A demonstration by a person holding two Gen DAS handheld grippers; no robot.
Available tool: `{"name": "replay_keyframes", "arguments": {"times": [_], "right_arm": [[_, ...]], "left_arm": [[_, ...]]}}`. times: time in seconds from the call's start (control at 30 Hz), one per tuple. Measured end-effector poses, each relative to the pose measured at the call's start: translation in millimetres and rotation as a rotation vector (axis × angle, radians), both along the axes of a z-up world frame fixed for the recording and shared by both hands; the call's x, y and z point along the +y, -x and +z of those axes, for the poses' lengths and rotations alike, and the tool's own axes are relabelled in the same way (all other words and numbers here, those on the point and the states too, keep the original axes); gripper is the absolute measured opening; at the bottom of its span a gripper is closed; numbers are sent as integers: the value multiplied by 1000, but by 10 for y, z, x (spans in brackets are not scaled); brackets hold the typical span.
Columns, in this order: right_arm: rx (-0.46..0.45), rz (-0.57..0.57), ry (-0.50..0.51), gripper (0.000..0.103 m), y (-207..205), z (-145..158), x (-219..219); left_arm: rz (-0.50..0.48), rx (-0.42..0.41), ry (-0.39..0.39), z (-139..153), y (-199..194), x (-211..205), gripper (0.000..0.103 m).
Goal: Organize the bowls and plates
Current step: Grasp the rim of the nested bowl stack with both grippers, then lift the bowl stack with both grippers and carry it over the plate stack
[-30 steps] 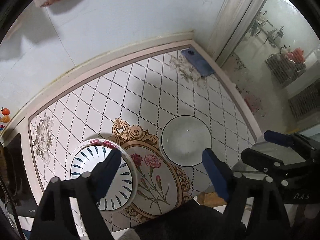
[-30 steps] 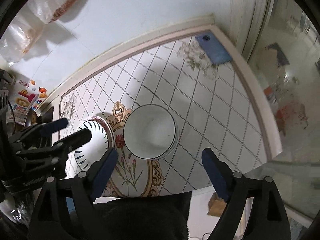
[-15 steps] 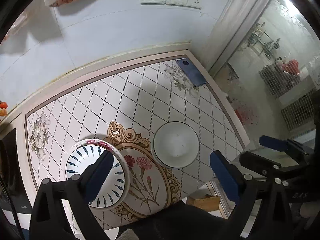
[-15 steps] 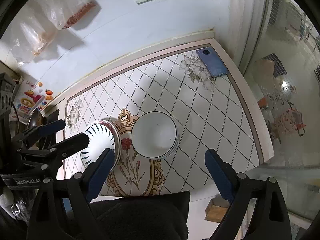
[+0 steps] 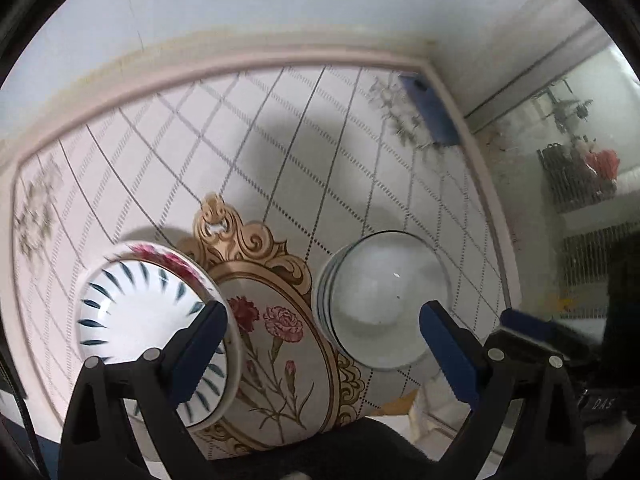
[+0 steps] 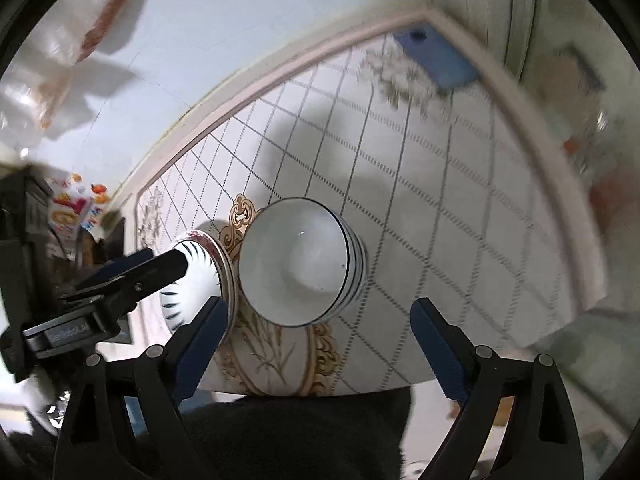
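Note:
A bowl with blue leaf marks (image 5: 136,320) rests on a red-flowered plate at the tablecloth's left. To its right stands a white bowl with blue rings (image 5: 384,300), which looks like a nested stack. My left gripper (image 5: 320,320) hangs open above the gap between them, its left finger over the leaf bowl's rim. In the right wrist view my right gripper (image 6: 316,320) is open just in front of the white bowl (image 6: 296,268), holding nothing. The leaf bowl (image 6: 200,280) lies partly behind the left gripper (image 6: 132,268).
A blue phone (image 5: 430,112) lies in the table's far right corner by the wall. Plastic bags (image 6: 60,72) hang on the wall at left. A dark cloth (image 5: 320,452) covers the near edge. A glass door (image 5: 568,160) stands beyond the right edge.
Both grippers have dropped toward the table, so the bowls now look larger and nearer. Both pairs of jaws stand a little wider than a second ago.

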State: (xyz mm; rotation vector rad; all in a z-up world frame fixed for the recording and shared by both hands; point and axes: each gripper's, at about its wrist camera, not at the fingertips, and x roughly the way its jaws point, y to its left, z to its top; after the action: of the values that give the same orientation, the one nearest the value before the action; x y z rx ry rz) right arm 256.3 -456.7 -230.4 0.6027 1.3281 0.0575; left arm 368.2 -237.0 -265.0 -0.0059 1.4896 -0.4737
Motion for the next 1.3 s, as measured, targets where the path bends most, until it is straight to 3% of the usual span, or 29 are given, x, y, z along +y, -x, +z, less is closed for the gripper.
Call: {"name": "replay_keyframes", "arguments": {"times": [0.17,0.33,0.47,0.57,0.67,0.87,1.03,1.3], "right_arm": [[36,-44,-155,95,-100,-601,-111],[47,-83,-282,94,-194,-1074,-172],[60,-100,-372,94,-242,-1377,-174],[64,-109,-417,91,-284,-1519,-168],[52,-119,-491,80,-330,-1635,-151],[32,-83,-382,59,-356,-1637,-87],[58,-67,-340,53,-397,-1638,-60],[75,-77,-345,52,-430,-1674,-63]], "left_arm": [[26,149,32,-516,-151,-95,90],[-7,219,17,-840,-152,-270,85],[-16,258,17,-977,-139,-346,68],[-11,267,28,-1021,-137,-375,50],[2,238,24,-1003,-118,-361,48],[10,207,10,-968,-82,-373,47],[12,183,-4,-900,-93,-376,42],[18,175,-18,-881,-119,-415,41]]}}
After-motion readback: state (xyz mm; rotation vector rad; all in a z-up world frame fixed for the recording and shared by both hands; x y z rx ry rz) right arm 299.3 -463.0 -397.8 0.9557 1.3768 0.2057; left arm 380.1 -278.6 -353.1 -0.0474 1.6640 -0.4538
